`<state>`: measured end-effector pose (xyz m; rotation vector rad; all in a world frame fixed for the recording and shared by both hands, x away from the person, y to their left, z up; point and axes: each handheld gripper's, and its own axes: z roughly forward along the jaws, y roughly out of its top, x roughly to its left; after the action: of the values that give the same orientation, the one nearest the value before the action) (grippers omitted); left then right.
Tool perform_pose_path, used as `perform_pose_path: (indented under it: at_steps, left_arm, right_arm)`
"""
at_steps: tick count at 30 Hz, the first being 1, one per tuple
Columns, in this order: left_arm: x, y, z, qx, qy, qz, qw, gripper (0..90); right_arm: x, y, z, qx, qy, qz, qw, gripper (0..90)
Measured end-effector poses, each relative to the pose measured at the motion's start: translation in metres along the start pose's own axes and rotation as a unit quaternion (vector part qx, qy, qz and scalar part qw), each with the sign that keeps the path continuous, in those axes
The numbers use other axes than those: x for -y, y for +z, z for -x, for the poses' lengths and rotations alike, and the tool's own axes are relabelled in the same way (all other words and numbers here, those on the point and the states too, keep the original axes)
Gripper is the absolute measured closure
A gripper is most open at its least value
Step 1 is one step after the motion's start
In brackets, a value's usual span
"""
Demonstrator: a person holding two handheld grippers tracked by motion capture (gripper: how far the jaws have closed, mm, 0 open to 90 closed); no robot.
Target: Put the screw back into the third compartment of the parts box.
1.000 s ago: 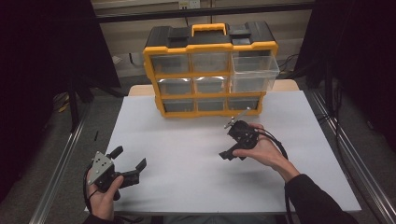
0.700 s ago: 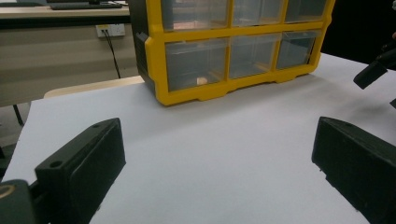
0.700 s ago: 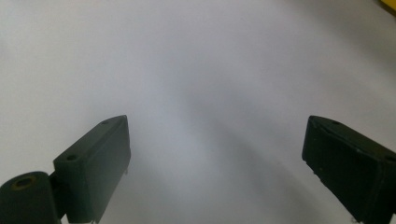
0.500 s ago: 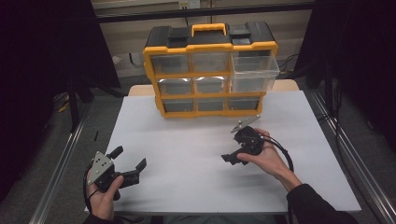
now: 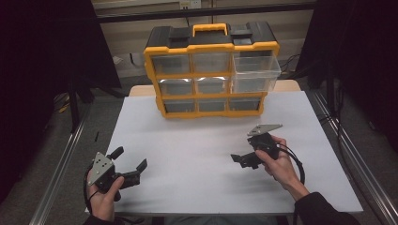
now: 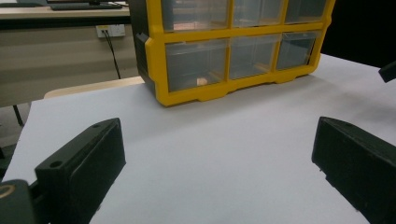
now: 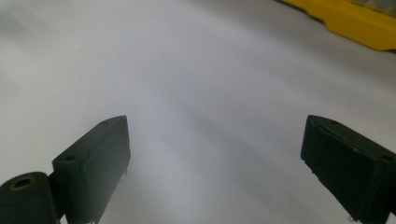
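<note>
1. The right gripper (image 5: pixel 245 158) is held in the person's right hand (image 5: pixel 281 165) low over the white table top (image 5: pixel 197 140). Its jaws are spread wide with nothing between them, and in the right gripper view only bare white surface lies in the gap.
2. The left gripper (image 5: pixel 129 165) sits in the left hand (image 5: pixel 104 194) near the table's front left corner, well apart from the right gripper. Its jaws also stand wide apart and empty.
3. Ahead of the left gripper's fingers, across an open stretch of table, stands the yellow drawer organizer (image 5: pixel 211 70). In the left gripper view the organizer (image 6: pixel 233 51) rises beyond the jaws, a little toward the right finger's side.
4. The right gripper's fingers point leftward across the table; the organizer is off to their side, well apart, and its yellow base edge (image 7: pixel 355 21) shows at the far upper corner of the right gripper view.
5. The organizer's top right drawer (image 5: pixel 256 72) is pulled out toward the person; the other clear drawers sit flush.
6. A small pale item (image 6: pixel 201 81) lies in the bottom left drawer; what it is cannot be told.
</note>
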<state>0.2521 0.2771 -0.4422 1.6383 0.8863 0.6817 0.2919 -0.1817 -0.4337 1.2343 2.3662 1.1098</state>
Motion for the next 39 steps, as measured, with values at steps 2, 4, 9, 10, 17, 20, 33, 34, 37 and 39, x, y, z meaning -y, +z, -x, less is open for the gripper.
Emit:
perform_pose_path:
  at_steps: [2,4,9,10,17,20,33,34,37,39]
  left_arm:
    - [0.000,0.000,0.000,0.000,-0.001,-0.001,1.0000,2.6]
    - [0.000,0.000,0.000,-0.001,-0.004,0.001,1.0000,2.6]
    - [0.001,0.001,-0.001,0.002,-0.007,0.001,1.0000,2.6]
    - [0.001,0.001,-0.001,0.002,-0.006,0.000,1.0000,2.6]
    - [0.002,0.000,-0.002,-0.001,-0.009,0.000,1.0000,2.6]
    - [0.002,-0.003,-0.002,-0.006,-0.004,-0.002,1.0000,2.6]
    - [0.001,-0.004,-0.001,-0.008,-0.004,0.000,1.0000,2.6]
    - [0.001,-0.004,0.000,-0.008,-0.005,0.001,1.0000,2.6]
    - [0.001,-0.004,-0.001,-0.007,-0.002,-0.001,1.0000,2.6]
    - [0.001,-0.004,-0.001,-0.008,-0.003,-0.001,1.0000,2.6]
  right_arm:
    - [0.004,-0.006,0.002,0.009,0.004,0.014,0.9999,7.4]
    - [0.008,-0.011,0.003,0.015,0.006,0.024,0.9996,7.7]
    - [0.017,-0.025,0.006,0.039,0.017,0.047,0.9980,8.0]
    - [0.018,-0.028,0.007,0.041,0.020,0.051,0.9976,8.0]
    - [0.031,-0.046,0.008,0.062,0.037,0.077,0.9944,7.6]
    - [0.038,-0.053,0.009,0.074,0.043,0.090,0.9923,7.2]
    - [0.069,-0.083,0.013,0.110,0.066,0.136,0.9823,4.6]
    - [0.071,-0.083,0.013,0.115,0.066,0.142,0.9810,4.7]
    - [0.072,-0.084,0.015,0.123,0.071,0.155,0.9777,4.2]
    - [0.073,-0.084,0.017,0.118,0.079,0.157,0.9774,2.5]
